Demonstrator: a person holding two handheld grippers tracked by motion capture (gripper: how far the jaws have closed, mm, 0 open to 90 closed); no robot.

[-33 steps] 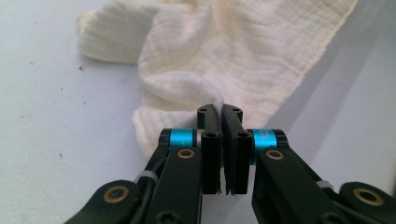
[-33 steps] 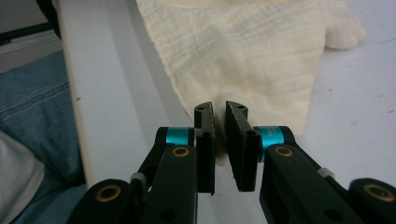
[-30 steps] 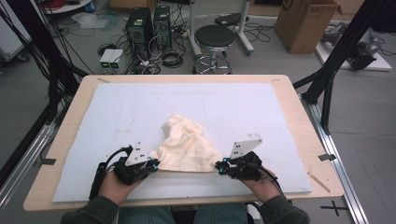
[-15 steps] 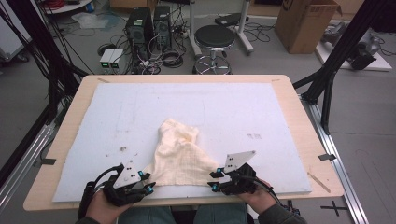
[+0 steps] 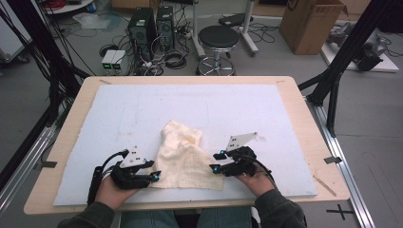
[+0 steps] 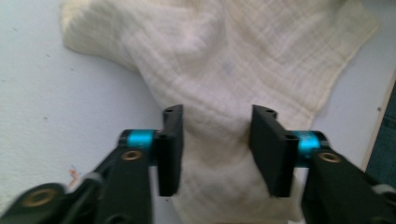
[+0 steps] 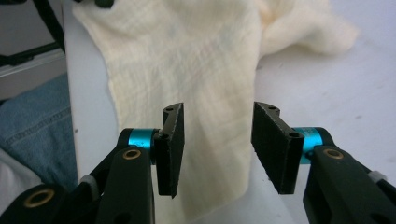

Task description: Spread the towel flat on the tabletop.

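A white mat (image 5: 142, 109) covers the wooden table (image 5: 304, 118), and on its near half lies a cream cloth (image 5: 183, 159), flattened toward the person and bunched at its far end; its long axis runs from the near edge away toward the middle of the mat, the wide, squared hem nearest the person and the narrower crumpled end pointing away; the left gripper (image 5: 153, 176) sits at the cloth's near left corner and the right gripper (image 5: 215, 167) at its near right edge, so the cloth lies between the two tools; in the left gripper view the jaws stand spread, having just been opening, with the weave of the cloth (image 6: 219, 93) lying in the gap and ahead of them, untouched by the pads; the right gripper's jaws are likewise apart and have just been opening, the cloth (image 7: 205, 70) stretching forward from between them; the step in hand looks like releasing the near hem after laying it flat; the next move probably calls for reaching to the rumpled far end to spread or fold it.
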